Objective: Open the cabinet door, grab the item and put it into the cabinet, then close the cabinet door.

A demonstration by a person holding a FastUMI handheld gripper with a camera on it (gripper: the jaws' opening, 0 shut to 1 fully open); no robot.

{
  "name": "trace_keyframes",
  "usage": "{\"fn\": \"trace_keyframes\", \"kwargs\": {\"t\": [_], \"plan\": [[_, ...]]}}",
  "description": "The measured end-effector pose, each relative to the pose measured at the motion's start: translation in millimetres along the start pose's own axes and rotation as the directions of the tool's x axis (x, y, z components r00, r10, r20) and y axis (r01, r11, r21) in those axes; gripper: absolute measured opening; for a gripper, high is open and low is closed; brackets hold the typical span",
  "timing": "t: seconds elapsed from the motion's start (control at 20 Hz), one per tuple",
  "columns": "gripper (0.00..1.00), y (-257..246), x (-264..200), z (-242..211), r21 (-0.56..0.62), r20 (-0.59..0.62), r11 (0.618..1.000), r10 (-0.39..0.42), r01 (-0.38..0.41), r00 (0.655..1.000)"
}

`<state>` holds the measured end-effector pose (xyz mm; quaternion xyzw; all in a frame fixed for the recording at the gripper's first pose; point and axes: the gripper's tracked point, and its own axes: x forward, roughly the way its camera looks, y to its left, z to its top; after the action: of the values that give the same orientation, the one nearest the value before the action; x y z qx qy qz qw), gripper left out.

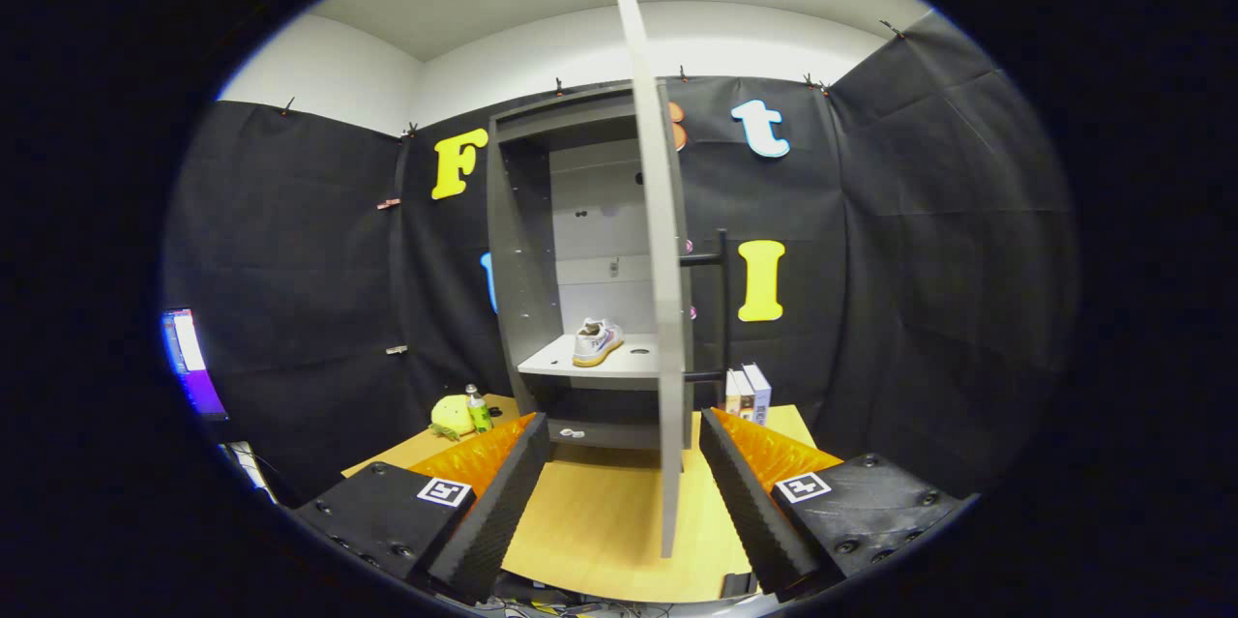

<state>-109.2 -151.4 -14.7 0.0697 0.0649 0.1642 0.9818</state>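
Fingers of the gripper (614, 492) stand spread wide with nothing between them, above the wooden table (600, 531). Just ahead, the cabinet door (658, 260) swings out edge-on toward the gripper. Beyond it, the open cabinet (522, 241) holds 1 white shoe (596, 341) on its shelf (619, 365). Left of the cabinet sit a green bottle (477, 408) and a yellow plush (450, 416); boxes (749, 393) stand to its right.
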Motion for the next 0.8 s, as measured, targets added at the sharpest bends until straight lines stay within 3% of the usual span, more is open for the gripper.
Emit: {"fn": "trace_keyframes", "kwargs": {"t": [0.55,0.8], "plan": [[0.98,-105.8,48.8,42.9,0.017,0.065,0.987,-0.161,0.161,0.985],[0.98,-123.8,77.1,51.7,0.024,0.066,0.983,-0.183,0.182,0.981]]}}
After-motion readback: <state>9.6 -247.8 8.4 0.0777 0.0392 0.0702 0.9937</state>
